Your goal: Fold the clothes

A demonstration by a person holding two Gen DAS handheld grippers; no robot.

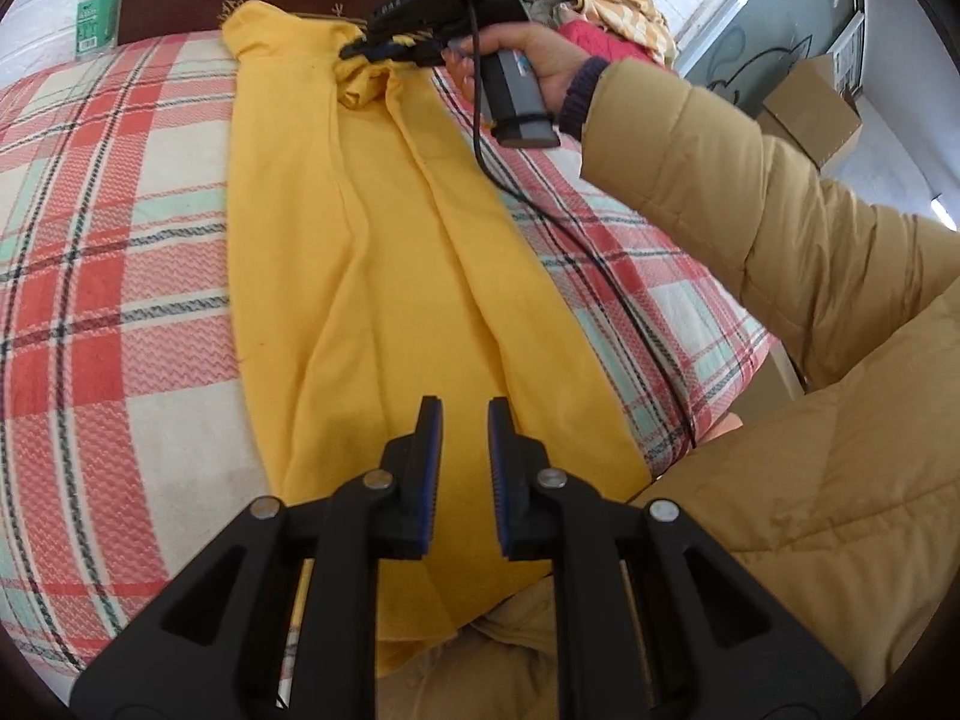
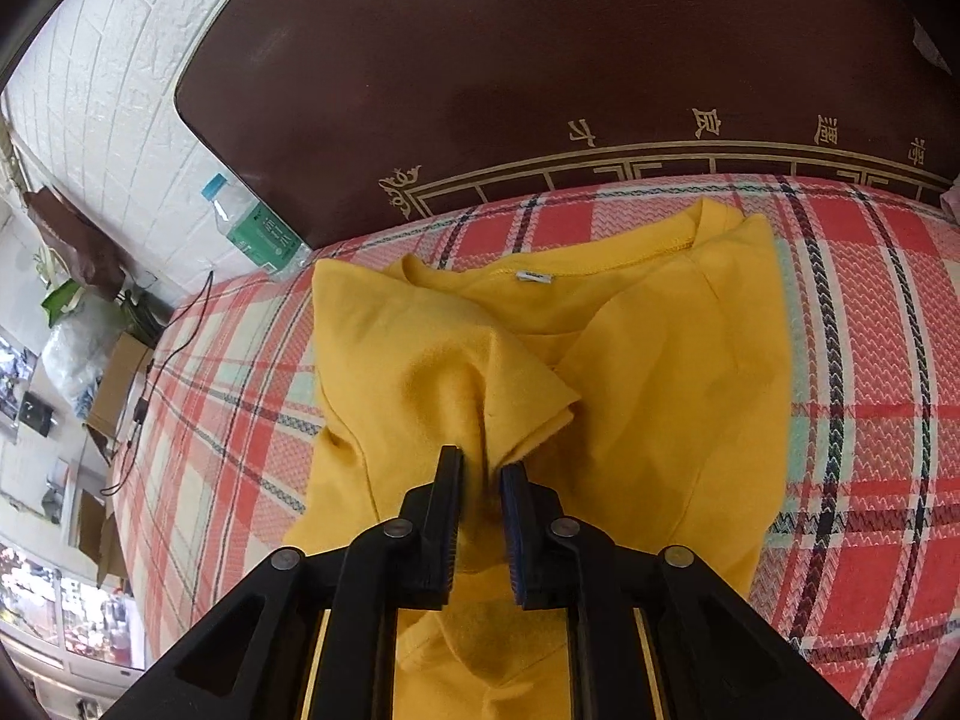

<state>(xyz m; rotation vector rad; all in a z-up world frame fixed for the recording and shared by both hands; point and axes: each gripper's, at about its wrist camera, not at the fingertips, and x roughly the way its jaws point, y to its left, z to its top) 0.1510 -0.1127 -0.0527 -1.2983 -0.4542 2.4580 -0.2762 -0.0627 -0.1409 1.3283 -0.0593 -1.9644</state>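
Observation:
A yellow sweatshirt (image 1: 372, 228) lies lengthwise on the plaid bed cover (image 1: 108, 240), its sides folded inward. My left gripper (image 1: 465, 414) hovers open over the near hem, and the cloth lies flat below its fingers. At the far end a hand holds my right gripper (image 1: 360, 51), with cloth bunched at its tips. In the right wrist view the right gripper (image 2: 482, 465) is shut on a folded sleeve of the sweatshirt (image 2: 660, 372). The collar with its white label (image 2: 534, 277) lies beyond, near the headboard.
A dark wooden headboard (image 2: 540, 60) closes the far end of the bed. A water bottle (image 1: 96, 6) rests beside it. Other clothes are piled (image 1: 612, 18) at the far right, with a cardboard box (image 1: 810, 108) beyond. A black cable (image 1: 600, 276) and a tan sleeve (image 1: 750, 210) cross the right side.

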